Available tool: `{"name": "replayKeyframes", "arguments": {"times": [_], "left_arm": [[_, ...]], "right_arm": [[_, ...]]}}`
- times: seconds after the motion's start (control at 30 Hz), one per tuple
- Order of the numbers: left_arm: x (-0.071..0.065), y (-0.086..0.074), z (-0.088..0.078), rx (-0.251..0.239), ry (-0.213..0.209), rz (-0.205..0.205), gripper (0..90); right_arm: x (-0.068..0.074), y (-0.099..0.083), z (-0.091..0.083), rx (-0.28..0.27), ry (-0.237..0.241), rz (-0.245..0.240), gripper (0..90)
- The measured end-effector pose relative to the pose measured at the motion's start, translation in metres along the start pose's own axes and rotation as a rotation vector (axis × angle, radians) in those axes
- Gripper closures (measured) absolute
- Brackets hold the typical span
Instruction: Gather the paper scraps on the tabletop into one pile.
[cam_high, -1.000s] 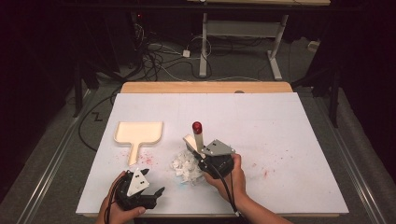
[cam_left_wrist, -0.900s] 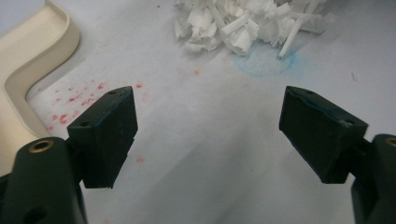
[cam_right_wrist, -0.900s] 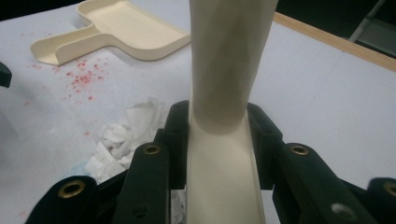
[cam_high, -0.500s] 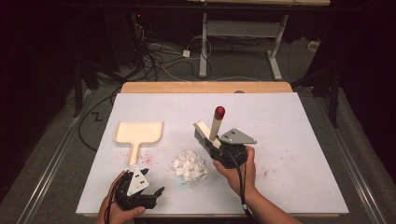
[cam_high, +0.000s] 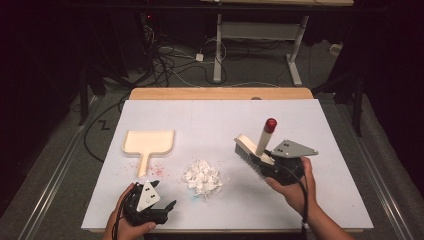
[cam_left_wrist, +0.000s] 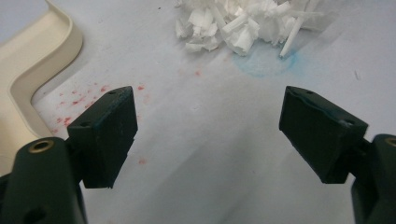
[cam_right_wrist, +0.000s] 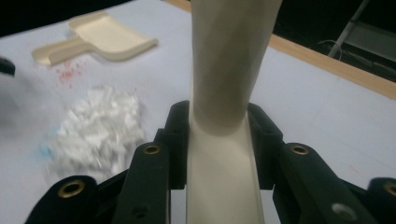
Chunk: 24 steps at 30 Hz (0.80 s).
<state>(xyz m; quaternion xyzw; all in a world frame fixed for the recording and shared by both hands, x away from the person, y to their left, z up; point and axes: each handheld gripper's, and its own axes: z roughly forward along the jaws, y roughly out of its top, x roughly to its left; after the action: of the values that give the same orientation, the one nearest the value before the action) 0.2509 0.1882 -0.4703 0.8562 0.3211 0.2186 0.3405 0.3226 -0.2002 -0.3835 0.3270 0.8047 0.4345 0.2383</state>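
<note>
My right gripper (cam_high: 264, 161) is shut on a cream hand brush (cam_high: 252, 150) with a red-tipped handle, lifted off the table to the right of a pile of white paper shreds (cam_high: 202, 177). In the right gripper view the jaws clamp the brush (cam_right_wrist: 224, 154) on both sides, with the shreds (cam_right_wrist: 100, 126) to its left. A cream dustpan (cam_high: 147, 144) lies flat at the left of the shreds. My left gripper (cam_high: 161, 209) rests open near the table's front edge. Its view shows the jaws wide apart and empty, the shreds (cam_left_wrist: 243, 23) beyond them and the dustpan (cam_left_wrist: 32, 70) at the left.
The white table sheet (cam_high: 320, 125) carries red specks near the dustpan handle and a faint blue ring by the shreds. A wooden strip (cam_high: 220, 93) runs along the far edge. Cables and desk legs stand on the dark floor beyond.
My right gripper has carried the brush up and to the right, away from the shreds. The left gripper has stayed still.
</note>
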Motion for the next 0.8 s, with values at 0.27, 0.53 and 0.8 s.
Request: {"name": "replayKeyframes", "arguments": {"times": [0.27, 0.53, 0.8], "left_arm": [[0.0, 0.001, 0.001, 0.002, 0.012, 0.013, 18.5], [0.002, 0.002, 0.002, -0.002, 0.014, 0.011, 18.4], [0.005, 0.007, 0.008, 0.005, 0.006, 0.012, 18.4]], "right_arm": [[-0.02, -0.028, -0.039, 0.077, 0.106, -0.061, 67.5], [-0.028, -0.043, -0.051, 0.273, 0.315, -0.09, 67.2], [-0.071, -0.04, -0.019, 0.378, 0.333, -0.014, 61.2]]}}
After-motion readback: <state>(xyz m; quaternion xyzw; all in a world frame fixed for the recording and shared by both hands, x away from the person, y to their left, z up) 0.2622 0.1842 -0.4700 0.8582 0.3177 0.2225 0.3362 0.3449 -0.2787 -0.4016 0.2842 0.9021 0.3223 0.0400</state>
